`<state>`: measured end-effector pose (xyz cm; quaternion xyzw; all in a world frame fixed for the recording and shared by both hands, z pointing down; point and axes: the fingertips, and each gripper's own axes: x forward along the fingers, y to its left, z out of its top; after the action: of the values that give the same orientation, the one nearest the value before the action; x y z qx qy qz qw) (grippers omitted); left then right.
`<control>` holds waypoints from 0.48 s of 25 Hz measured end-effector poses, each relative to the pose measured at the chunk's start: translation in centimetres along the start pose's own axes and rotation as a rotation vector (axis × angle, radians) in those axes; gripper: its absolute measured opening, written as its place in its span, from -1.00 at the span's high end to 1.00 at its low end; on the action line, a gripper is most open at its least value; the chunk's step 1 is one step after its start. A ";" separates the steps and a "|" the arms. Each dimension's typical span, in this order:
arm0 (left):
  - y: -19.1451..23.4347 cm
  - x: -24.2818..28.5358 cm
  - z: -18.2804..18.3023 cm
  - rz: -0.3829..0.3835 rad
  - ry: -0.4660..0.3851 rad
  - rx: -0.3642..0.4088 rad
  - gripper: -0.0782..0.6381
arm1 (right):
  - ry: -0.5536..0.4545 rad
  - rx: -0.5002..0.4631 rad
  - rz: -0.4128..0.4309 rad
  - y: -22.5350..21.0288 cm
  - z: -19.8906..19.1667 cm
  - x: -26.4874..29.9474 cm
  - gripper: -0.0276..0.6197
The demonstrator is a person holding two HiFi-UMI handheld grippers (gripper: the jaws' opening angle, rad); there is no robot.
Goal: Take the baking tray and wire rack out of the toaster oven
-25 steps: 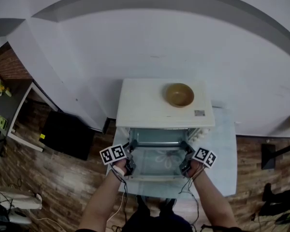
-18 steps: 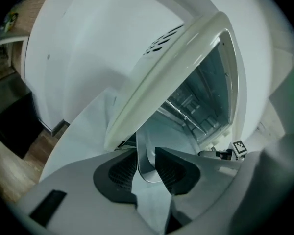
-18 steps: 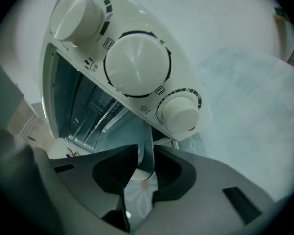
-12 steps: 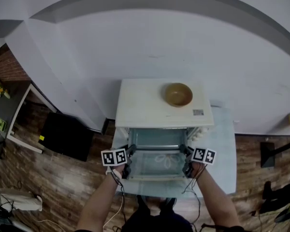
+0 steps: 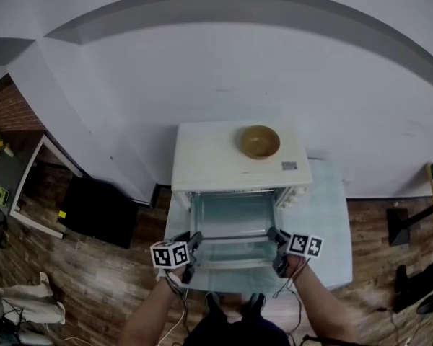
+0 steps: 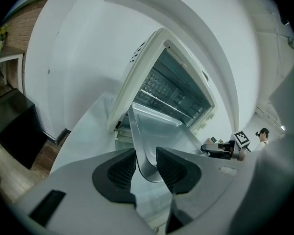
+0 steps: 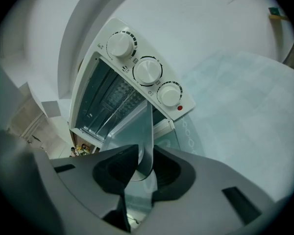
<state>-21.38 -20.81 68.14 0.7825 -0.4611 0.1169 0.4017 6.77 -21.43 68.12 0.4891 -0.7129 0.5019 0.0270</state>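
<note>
While both grippers grip it, we enter the baking tray first: bare metal, shallow, drawn forward out of the toaster oven, with its far edge close to the open mouth and its near edge over the front edge of the table

Left gripper: we find it closed on the tray's near left corner, the upturned rim pinched between the two dark ribbed pads; these jaws have just eased a little wider, with the rim between them

Right gripper: we find it closed on the near right corner, the rim standing on edge between its pads; these jaws have just been closing onto it

Wire rack: inside the oven, lying across the cavity on the side ledges, behind the tray

Toaster oven: white, at the rear middle of the table, mouth open toward us; we count three white knobs down its right-hand panel and one red lamp below them

Bowl: brown, upright on the oven's top, toward the right rear corner

Table: covered in a pale cloth
</note>
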 end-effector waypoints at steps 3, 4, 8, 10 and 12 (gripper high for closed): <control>-0.6 -1.0 -1.0 -0.004 -0.003 -0.003 0.42 | -0.010 -0.006 0.009 0.1 -0.6 -1.0 0.63; -0.8 -1.2 -1.4 -0.004 0.002 -0.004 0.41 | -0.016 -0.008 0.012 0.2 -0.8 -1.4 0.63; -1.3 -2.0 -2.6 -0.013 -0.006 -0.010 0.40 | -0.034 -0.014 0.026 0.4 -1.2 -2.6 0.63; -1.5 -2.6 -2.8 -0.021 -0.016 -0.011 0.40 | -0.040 -0.021 0.023 0.8 -1.4 -3.2 0.63; -1.9 -3.1 -3.0 -0.030 -0.020 0.001 0.40 | -0.048 -0.023 0.026 0.9 -1.8 -3.8 0.63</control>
<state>-20.96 -16.19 67.41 0.7907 -0.4533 0.1033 0.3983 7.27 -17.55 66.35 0.4912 -0.7253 0.4823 0.0089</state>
